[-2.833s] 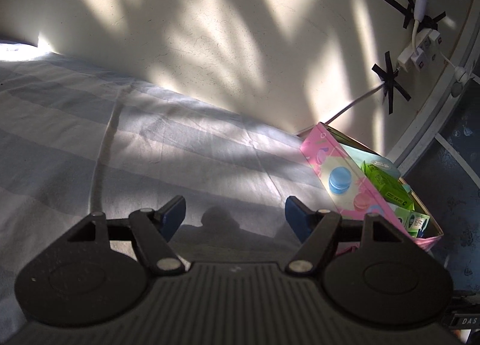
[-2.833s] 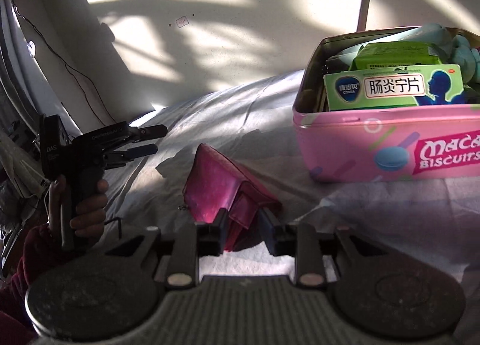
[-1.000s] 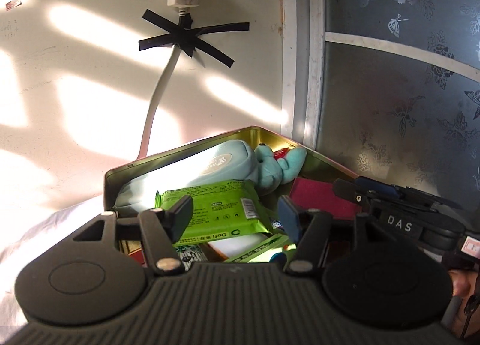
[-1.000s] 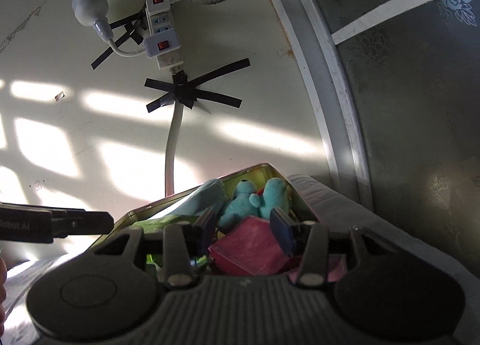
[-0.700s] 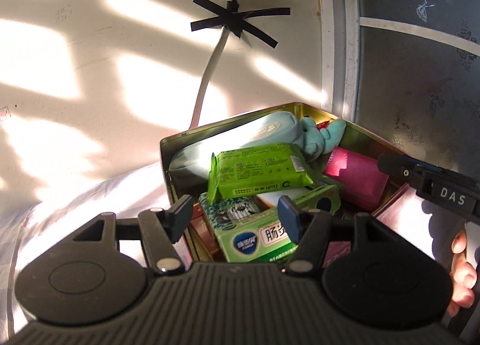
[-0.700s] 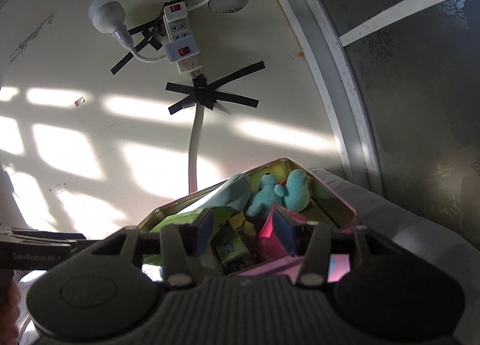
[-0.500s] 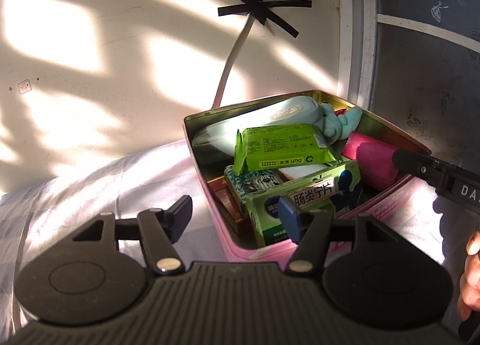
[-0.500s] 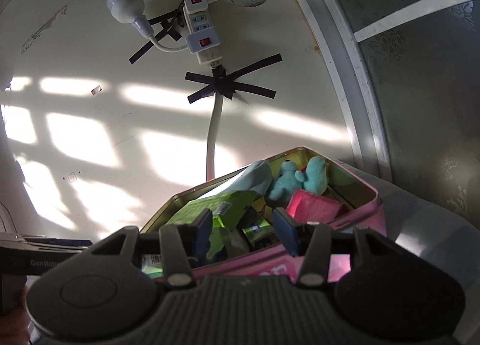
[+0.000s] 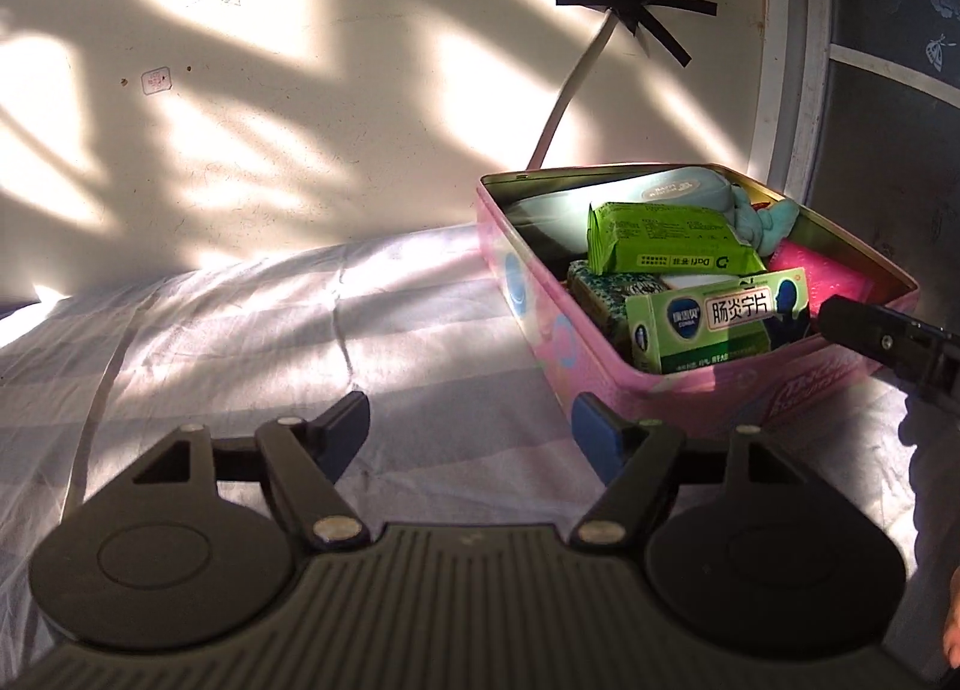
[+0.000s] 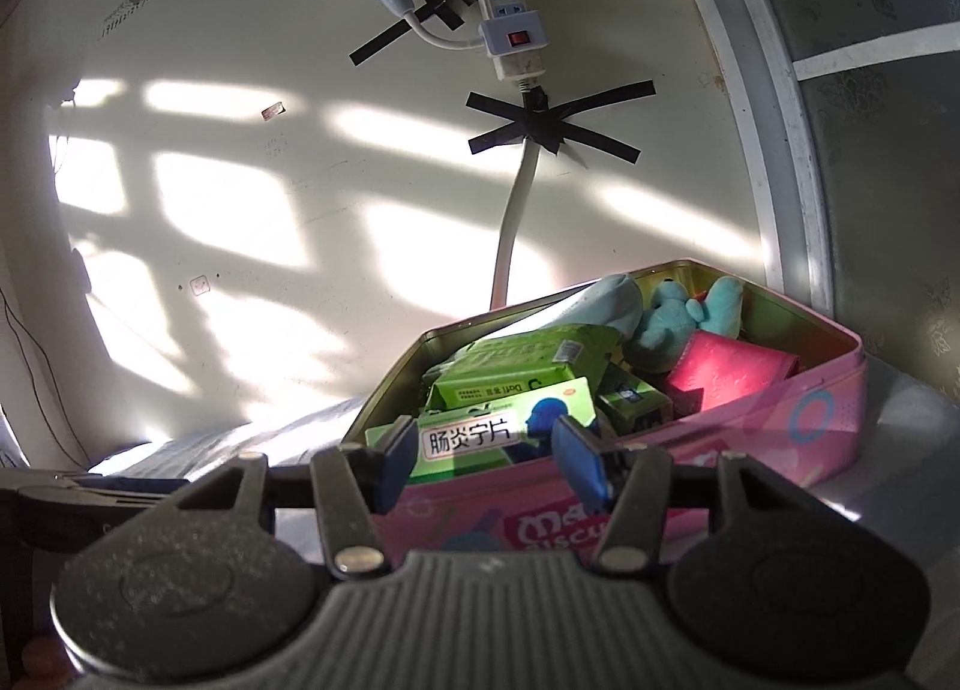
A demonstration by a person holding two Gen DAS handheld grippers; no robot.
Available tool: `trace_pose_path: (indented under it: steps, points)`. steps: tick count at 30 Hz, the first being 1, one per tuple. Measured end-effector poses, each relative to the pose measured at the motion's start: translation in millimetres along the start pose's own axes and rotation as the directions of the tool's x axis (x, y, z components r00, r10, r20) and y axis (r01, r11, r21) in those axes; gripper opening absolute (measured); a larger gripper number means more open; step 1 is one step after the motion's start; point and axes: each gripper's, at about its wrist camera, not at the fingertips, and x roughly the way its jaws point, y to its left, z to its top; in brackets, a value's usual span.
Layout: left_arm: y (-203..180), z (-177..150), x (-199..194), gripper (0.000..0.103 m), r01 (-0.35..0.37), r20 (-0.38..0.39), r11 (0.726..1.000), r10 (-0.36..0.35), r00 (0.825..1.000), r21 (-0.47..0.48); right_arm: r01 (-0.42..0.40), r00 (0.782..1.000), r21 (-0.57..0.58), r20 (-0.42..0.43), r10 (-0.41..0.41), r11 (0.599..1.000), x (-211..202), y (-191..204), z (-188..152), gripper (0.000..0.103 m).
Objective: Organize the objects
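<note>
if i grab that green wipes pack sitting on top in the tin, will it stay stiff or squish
The green wipes pack looks like a soft, crinkled film pouch, so it would probably squish and bend. Its glossy wrapper may slip. It lies loosely atop other items in the pink tin, so it should lift freely.

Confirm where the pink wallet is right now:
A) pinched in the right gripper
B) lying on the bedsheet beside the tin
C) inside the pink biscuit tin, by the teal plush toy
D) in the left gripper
C: the pink wallet lies inside the pink biscuit tin next to the teal plush toy; both grippers are empty.
</note>
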Motion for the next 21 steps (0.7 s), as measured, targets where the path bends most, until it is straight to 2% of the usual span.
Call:
trace_pose_path:
  steps: [10, 12, 16, 21]
  points:
    - [20, -18, -1, 0.087, -0.039, -0.023, 0.999, 0.038, 0.999, -0.031, -0.021, 0.999, -0.037, -0.039, 0.019, 0.999, -1, 31, -12, 0.058]
    - [23, -21, -1, 0.092, -0.044, -0.027, 0.998, 0.043, 0.999, -0.037, -0.022, 0.999, -0.042, -0.045, 0.02, 0.999, -1, 35, -14, 0.06]
    - [26, -27, -2, 0.094, -0.055, -0.036, 0.998, 0.054, 0.998, -0.04, -0.023, 0.998, -0.029, -0.051, 0.021, 0.999, -2, 42, -21, 0.076]
    - [27, -33, -1, 0.096, -0.059, -0.067, 0.997, 0.056, 0.996, -0.043, -0.027, 0.997, -0.037, -0.074, 0.024, 0.999, -2, 50, -31, 0.079]
